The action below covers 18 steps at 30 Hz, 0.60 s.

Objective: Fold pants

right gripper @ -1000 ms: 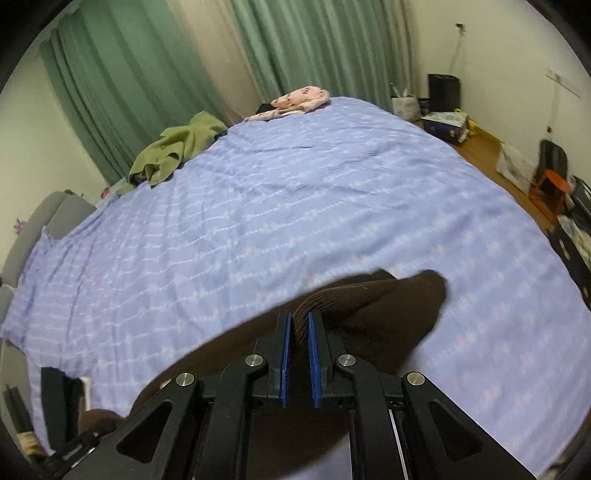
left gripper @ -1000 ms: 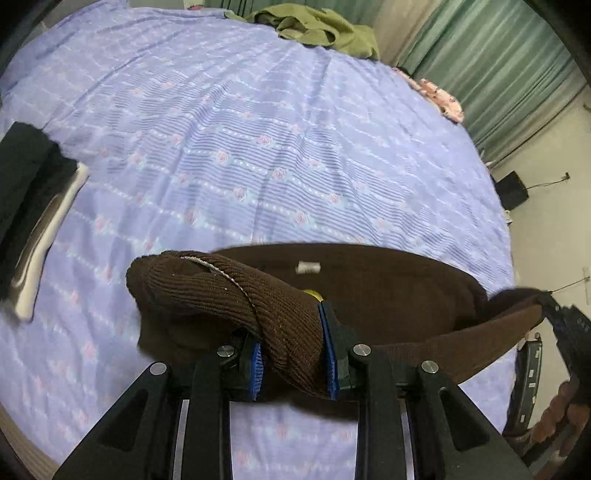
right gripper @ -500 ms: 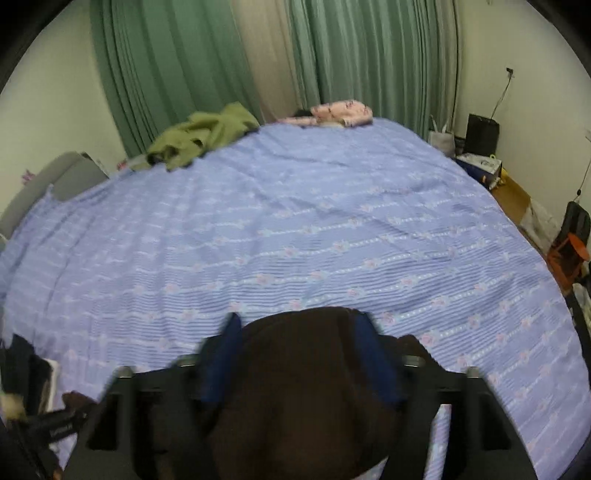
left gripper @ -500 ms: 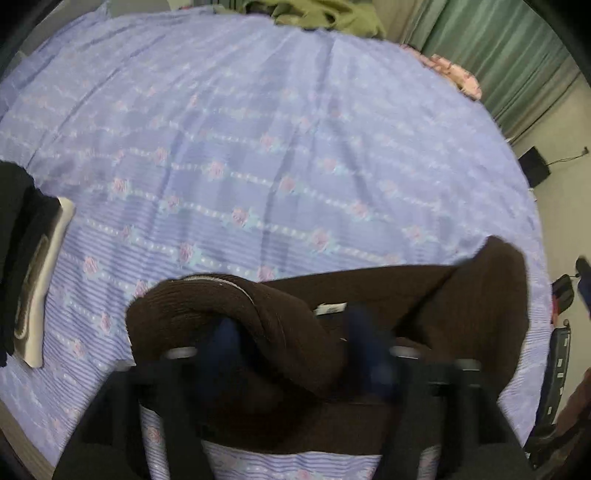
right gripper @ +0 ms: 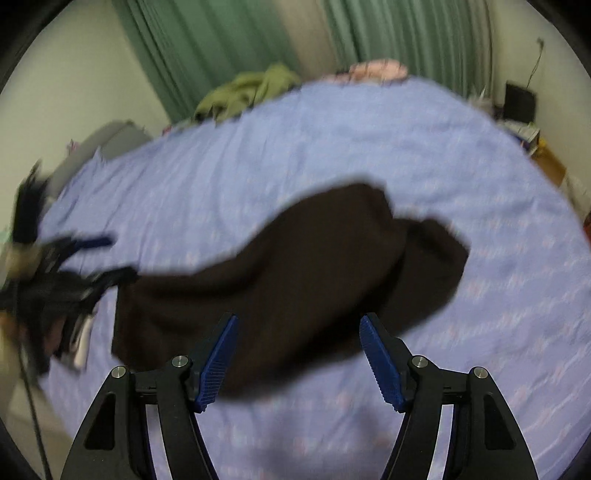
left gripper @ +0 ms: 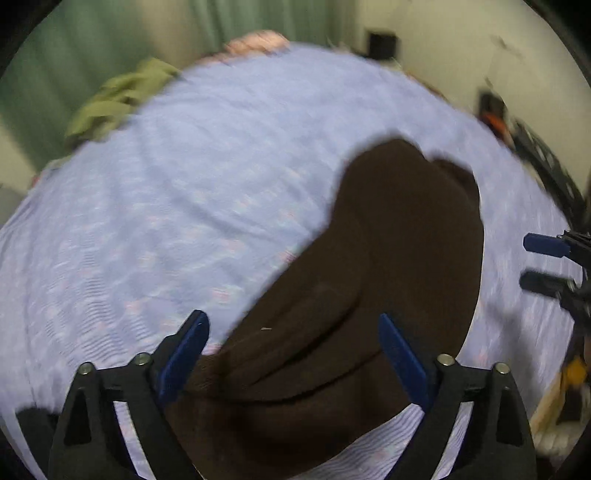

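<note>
The dark brown pants (left gripper: pixel 388 258) lie folded in a bundle on the lilac striped bed sheet (left gripper: pixel 166 203). My left gripper (left gripper: pixel 291 325) hovers over their near end with its jaws opening wide; the blue pads (left gripper: pixel 184 350) stand clear of the cloth. In the right wrist view the pants (right gripper: pixel 295 273) stretch across the sheet (right gripper: pixel 332 147), and my right gripper (right gripper: pixel 299 325) is open above their near edge, holding nothing. Each gripper shows in the other's view: the right gripper (left gripper: pixel 543 262) at the right edge, the left gripper (right gripper: pixel 96 258) blurred at the left.
An olive green garment (right gripper: pixel 251 92) and a pink one (right gripper: pixel 376 70) lie at the bed's far end by green curtains (right gripper: pixel 406 33). A dark and white item (right gripper: pixel 81 343) sits left of the pants. A black box (right gripper: pixel 519 101) stands by the right wall.
Both grippers have let go of the brown pants and opened; the pants now rest on the bed. The left view has rolled round, and both views are blurred by motion.
</note>
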Motion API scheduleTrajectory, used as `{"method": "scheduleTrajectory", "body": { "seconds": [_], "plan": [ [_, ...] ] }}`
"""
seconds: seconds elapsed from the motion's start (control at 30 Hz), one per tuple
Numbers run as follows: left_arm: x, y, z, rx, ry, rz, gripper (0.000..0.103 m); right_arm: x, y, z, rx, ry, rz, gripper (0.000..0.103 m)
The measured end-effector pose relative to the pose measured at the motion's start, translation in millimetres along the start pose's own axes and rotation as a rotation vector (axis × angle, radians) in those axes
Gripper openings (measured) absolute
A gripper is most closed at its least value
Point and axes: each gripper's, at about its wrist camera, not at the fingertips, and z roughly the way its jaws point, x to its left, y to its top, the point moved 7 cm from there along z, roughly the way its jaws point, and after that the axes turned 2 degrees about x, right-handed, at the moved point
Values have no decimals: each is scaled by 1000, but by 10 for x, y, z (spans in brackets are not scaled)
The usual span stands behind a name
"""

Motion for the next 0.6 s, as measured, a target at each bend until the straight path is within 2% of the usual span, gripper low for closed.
{"method": "scheduleTrajectory", "body": {
  "seconds": [0.03,0.1,0.13,0.2,0.27,0.3,0.47,0.57,0.6],
  "plan": [
    [-40,21,140,30,-8,19,85,9,-101,49,27,13,4,69],
    [-74,52,349,61,23,40,84,48,-287,153,73,42,5,69],
    [-57,75,465,75,48,45,81,58,-344,183,85,43,4,69],
    [-70,42,584,104,42,61,72,115,-445,249,101,53,-10,68],
    [-117,20,697,136,27,94,28,171,-510,309,111,71,-18,66],
    [-132,27,712,141,41,106,23,212,-536,341,116,92,-25,63],
    [24,274,635,23,117,63,21,433,-571,457,129,173,-112,60],
    [166,350,719,18,164,20,21,548,-513,567,141,211,-152,60],
    [197,355,765,22,158,4,21,571,-484,598,144,229,-156,59]
  ]
}}
